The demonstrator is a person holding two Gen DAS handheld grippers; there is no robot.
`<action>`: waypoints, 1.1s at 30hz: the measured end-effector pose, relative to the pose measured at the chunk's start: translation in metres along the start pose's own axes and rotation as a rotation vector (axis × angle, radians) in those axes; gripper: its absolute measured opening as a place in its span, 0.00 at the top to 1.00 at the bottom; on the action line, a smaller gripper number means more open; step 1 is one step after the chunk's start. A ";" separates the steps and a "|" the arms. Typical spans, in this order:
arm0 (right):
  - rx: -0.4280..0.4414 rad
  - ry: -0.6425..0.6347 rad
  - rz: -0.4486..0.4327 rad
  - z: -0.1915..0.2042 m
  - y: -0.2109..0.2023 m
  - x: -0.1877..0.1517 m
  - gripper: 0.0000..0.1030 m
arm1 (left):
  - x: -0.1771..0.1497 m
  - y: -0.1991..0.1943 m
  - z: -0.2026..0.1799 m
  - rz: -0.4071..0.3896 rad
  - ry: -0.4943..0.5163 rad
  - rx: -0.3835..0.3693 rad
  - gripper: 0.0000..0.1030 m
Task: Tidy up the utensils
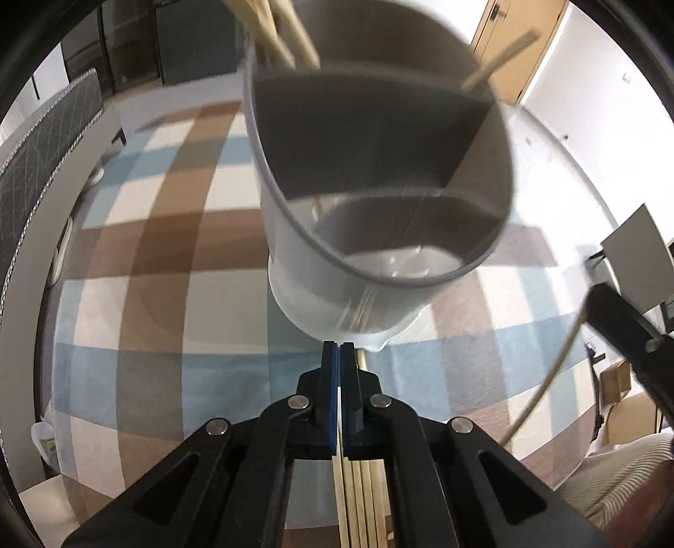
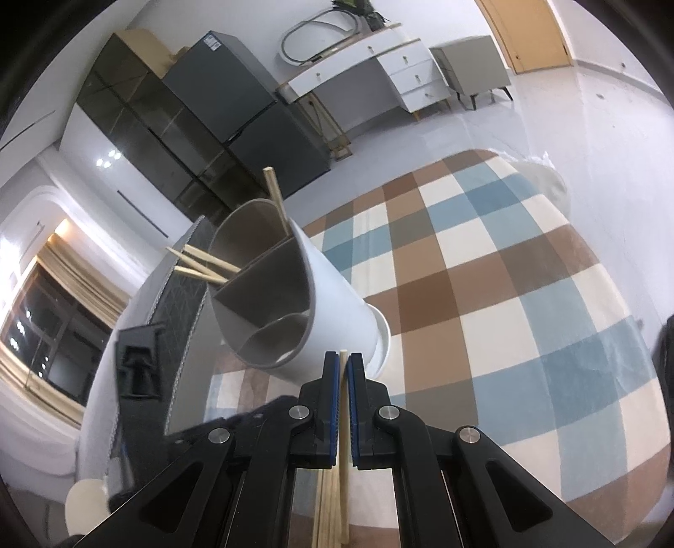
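A white utensil holder [image 1: 337,261] with grey dividers stands on the checked tablecloth, close ahead of my left gripper [image 1: 339,350], which is shut with nothing seen between its pads. Several chopsticks [image 1: 362,497] lie on the table under it. Wooden chopsticks [image 1: 274,29] stick out of the holder's far compartments. In the right wrist view the holder [image 2: 328,295] is ahead left, with chopsticks [image 2: 202,265] in it. My right gripper [image 2: 343,358] is shut on a single wooden chopstick [image 2: 344,425], just before the holder's rim. More chopsticks [image 2: 326,506] lie below.
The round table's checked cloth [image 2: 484,295] spreads to the right. A grey quilted board [image 2: 185,303] stands left of the holder. My right gripper's arm [image 1: 623,320] shows at the right of the left wrist view. A fridge [image 2: 248,114] and a white dresser [image 2: 396,67] stand across the room.
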State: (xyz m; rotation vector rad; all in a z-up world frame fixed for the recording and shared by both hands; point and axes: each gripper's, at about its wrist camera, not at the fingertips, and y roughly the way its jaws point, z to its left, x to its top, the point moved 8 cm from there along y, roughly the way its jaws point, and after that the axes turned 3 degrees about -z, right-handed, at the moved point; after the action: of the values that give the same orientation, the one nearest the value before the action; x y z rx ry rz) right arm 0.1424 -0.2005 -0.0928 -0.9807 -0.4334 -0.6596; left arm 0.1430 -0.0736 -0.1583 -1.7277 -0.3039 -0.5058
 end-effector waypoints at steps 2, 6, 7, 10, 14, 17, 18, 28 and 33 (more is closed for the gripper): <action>-0.006 -0.027 -0.017 0.004 -0.005 0.000 0.97 | -0.007 -0.007 0.005 -0.016 0.000 -0.007 1.00; -0.017 -0.055 -0.042 0.008 -0.015 -0.002 0.97 | -0.014 -0.018 0.008 -0.015 -0.029 -0.016 1.00; -0.019 -0.054 -0.043 0.009 -0.017 -0.002 0.97 | -0.020 -0.017 0.017 -0.004 -0.046 -0.031 1.00; -0.023 -0.057 -0.055 0.010 -0.024 -0.005 0.97 | -0.035 -0.004 0.018 0.040 -0.069 -0.041 1.00; -0.036 -0.073 -0.064 0.009 -0.028 -0.007 0.97 | -0.051 0.016 0.023 0.130 -0.086 -0.030 0.89; -0.046 -0.065 -0.061 0.004 -0.026 -0.007 0.97 | -0.052 0.024 0.022 0.133 -0.077 -0.010 0.71; -0.048 -0.058 -0.058 0.001 -0.025 -0.006 0.97 | -0.051 0.026 0.021 0.135 -0.076 -0.007 0.65; -0.030 -0.029 -0.045 -0.001 -0.014 -0.001 0.97 | -0.060 0.035 0.009 0.149 0.049 0.061 0.50; -0.029 -0.028 -0.047 0.000 -0.015 -0.001 0.97 | -0.062 0.039 0.000 0.160 0.100 0.107 0.49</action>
State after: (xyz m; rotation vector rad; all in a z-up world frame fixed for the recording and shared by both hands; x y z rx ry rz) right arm 0.1313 -0.2059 -0.0844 -1.0105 -0.4736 -0.6966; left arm 0.1074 -0.0774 -0.2226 -1.6015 -0.1181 -0.4492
